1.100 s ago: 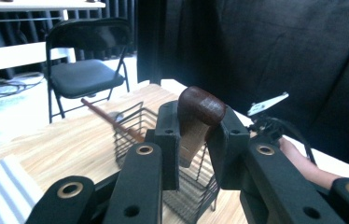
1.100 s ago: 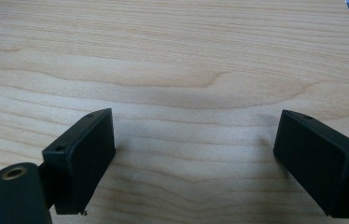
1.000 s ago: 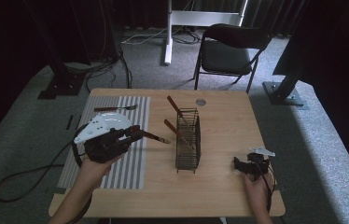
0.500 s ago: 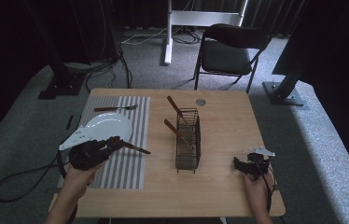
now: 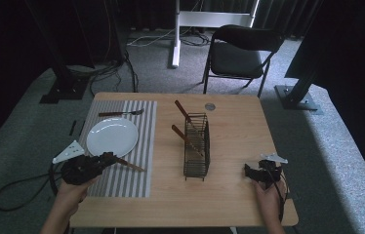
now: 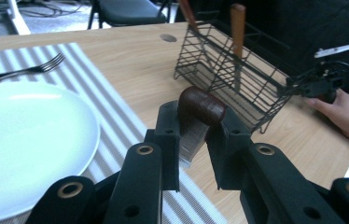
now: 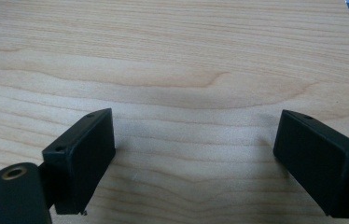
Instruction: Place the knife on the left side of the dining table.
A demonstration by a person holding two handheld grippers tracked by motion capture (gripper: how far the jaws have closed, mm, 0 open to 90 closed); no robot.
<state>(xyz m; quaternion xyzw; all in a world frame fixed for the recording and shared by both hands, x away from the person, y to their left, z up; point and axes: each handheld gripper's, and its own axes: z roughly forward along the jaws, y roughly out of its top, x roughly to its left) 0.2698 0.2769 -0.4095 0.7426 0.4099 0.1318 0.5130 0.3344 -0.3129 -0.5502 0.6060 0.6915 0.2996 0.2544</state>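
While the left gripper (image 5: 103, 160) hangs low over the striped placemat (image 5: 122, 179) at about 8 o'clock on the table (image 5: 239, 126), its jaws are clamped on a wooden-handled utensil (image 5: 131, 165). The brown handle sticks out toward 3 o'clock, lying across the mat's lower right part. In the left gripper view the rounded dark-brown handle end (image 6: 200, 105) sits pinched between the two black pads (image 6: 169, 135), metal part below it, w/ the mat right underneath; can't tell if it's a knife or spoon.

White plate (image 5: 112, 137) sits on the mat just at 12 o'clock of that gripper, near but apart from it. A fork (image 5: 121, 113) w/ a brown handle lies beyond the plate, at the mat's far edge.

Wire cutlery basket (image 5: 196, 147) stands at table centre, upright, w/ two more wooden-handled pieces (image 5: 184, 113) leaning inside it, handles tilted toward 10 o'clock.

Right gripper (image 5: 250, 171) rests at approx 4 o'clock, near the table's front right edge, held by the person's right hand (image 5: 268, 197). Its jaws stand wide apart, nothing between them; the right gripper view has bare wood grain btw the pads (image 7: 81, 154). Well apart from basket & mat.
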